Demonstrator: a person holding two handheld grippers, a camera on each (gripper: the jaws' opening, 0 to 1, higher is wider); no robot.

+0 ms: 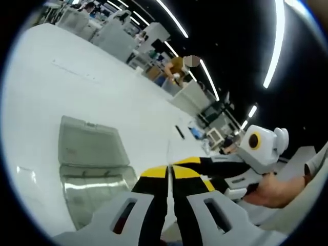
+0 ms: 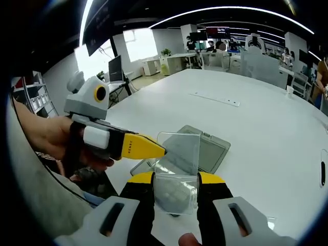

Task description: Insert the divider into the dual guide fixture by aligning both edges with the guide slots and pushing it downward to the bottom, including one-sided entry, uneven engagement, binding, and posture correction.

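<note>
1. Left gripper (image 1: 169,177): seen along its own yellow-and-black jaws in the left gripper view. The jaws are drawn almost together on the thin edge of a clear plastic divider sheet (image 1: 168,154), which shows here edge-on as a pale line between the tips.
2. Same gripper in the right gripper view (image 2: 163,150): it enters from the left, carried in a person's hand (image 2: 54,138), its yellow tip reaching the sheet's left edge.
3. Right gripper (image 2: 177,180): its jaws stand a sheet's width apart, and the divider sheet's (image 2: 178,171) lower part sits between them. The sheet stands upright and square to the camera. Whether the jaws press its side edges cannot be told.
4. Right gripper in the left gripper view (image 1: 215,165): it enters from the right, held in a hand (image 1: 279,188), its black-and-yellow jaws running toward the sheet.
5. Transparent grey lidded plastic box (image 1: 89,159): lies on the white table (image 1: 61,92), open, lid laid flat; in the right gripper view (image 2: 210,148) it lies behind the raised sheet. The sheet is held above the table, apart from the box.
</note>
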